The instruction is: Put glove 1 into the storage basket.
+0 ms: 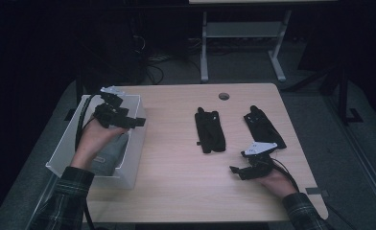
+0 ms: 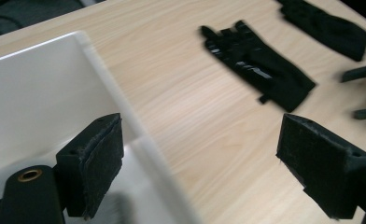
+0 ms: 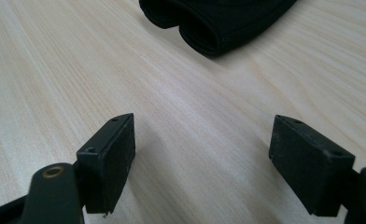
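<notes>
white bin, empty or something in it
Not empty: the high view shows a grey folded item lying inside the white bin, under the left hand.

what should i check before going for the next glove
1. Right gripper open: ok, jaws wide apart in the right gripper view.
2. Right gripper free: ok, nothing between the jaws, bare table under them.
3. Near glove within reach: ok, it lies flat just ahead of the right gripper, apart from it.
4. Far glove out of the way: ok, it lies apart from the near one.
5. Left gripper open and free: ok, it hangs over the bin rim with nothing held.
6. Room in the bin: cannot tell, a grey item lies in it, partly hidden by the hand.
</notes>
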The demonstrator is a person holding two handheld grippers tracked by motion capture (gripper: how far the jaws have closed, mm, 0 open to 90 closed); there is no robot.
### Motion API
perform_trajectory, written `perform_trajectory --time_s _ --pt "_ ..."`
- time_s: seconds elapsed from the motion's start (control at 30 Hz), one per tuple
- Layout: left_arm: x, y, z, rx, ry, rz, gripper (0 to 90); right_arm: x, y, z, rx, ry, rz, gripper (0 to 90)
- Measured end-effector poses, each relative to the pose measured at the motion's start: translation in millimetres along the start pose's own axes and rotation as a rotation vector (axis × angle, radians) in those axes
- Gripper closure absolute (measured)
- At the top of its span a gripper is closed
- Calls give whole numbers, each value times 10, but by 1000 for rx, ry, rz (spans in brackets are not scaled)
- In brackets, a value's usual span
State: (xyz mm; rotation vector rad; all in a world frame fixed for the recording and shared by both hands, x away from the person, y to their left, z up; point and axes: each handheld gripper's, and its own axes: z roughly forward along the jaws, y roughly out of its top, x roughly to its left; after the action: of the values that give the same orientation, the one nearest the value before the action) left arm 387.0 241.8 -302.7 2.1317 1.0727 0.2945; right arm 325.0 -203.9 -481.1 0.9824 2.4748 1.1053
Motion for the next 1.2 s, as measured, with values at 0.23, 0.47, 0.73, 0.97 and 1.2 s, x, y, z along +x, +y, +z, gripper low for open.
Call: perform_trajectory --time_s 0.23,0.47,0.73,0.97,1.2 --pt "-399 43 184 9 -55 57 143 1 0 0 0 0 0 227" --pt "-651 -35 410 4 -99 83 146 1 0 0 1 2 0 225" --pt "-852 -243 693 1 -126 113 146 2 0 1 1 3 -1 223" --pt "-927 -465 902 7 -133 144 146 -5 3 9 4 -8 0 191" --pt "-1014 -723 1109 39 -115 192 145 -2 9 12 6 2 -1 191"
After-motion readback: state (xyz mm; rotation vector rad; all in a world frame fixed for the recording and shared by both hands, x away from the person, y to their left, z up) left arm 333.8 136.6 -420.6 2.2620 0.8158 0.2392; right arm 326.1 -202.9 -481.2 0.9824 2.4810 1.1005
